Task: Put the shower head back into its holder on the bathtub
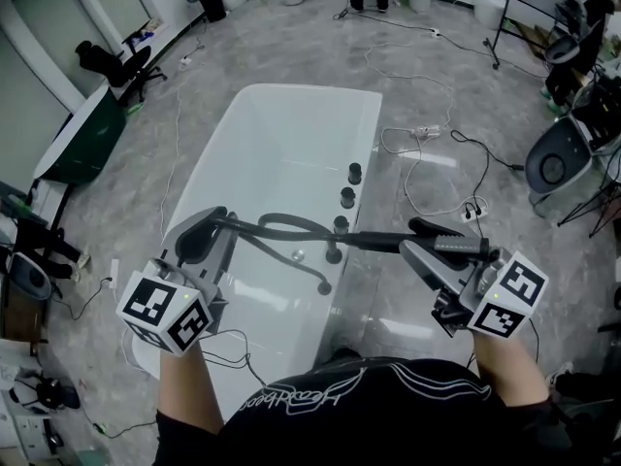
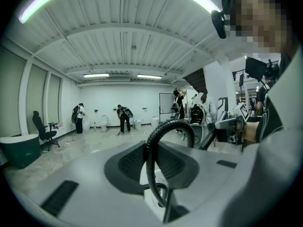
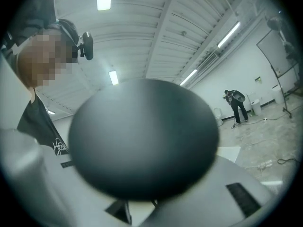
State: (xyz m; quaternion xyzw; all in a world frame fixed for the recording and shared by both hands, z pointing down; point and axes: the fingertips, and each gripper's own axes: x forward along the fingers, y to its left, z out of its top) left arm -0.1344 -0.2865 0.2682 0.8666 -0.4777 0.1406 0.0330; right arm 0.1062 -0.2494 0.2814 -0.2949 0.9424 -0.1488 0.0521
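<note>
Far left, a dark green tub (image 1: 87, 144) and a black office chair (image 1: 116, 61) stand by the wall. Coming in, the left gripper (image 1: 212, 229) is up over the left rim of the white bathtub (image 1: 281, 124), and its own view settles the grip: the jaws are pinched on the black ribbed hose (image 2: 150, 164), which arches up out of the gap and drops back down between them. From the head view that hose (image 1: 281, 223) loops across the near end of the bath and runs right. On the right rim, 4 dark fittings (image 1: 347, 197) sit in a row; which of them is the holder I cannot tell. Just in front of them the slim black handle (image 1: 374, 240) stretches level over the rim, out to the shower head (image 1: 427, 228), held in the air just beyond the tub's right edge and not seated on the tub. The right gripper (image 1: 422, 241) has it: in the right gripper view the dark round head (image 3: 142, 141) fills the space between the 2 jaws, which stand wide and closed against it. Further right, white and black cables (image 1: 427, 134) trail over the grey floor. At the bottom, the person's black shirt (image 1: 349, 406).
</note>
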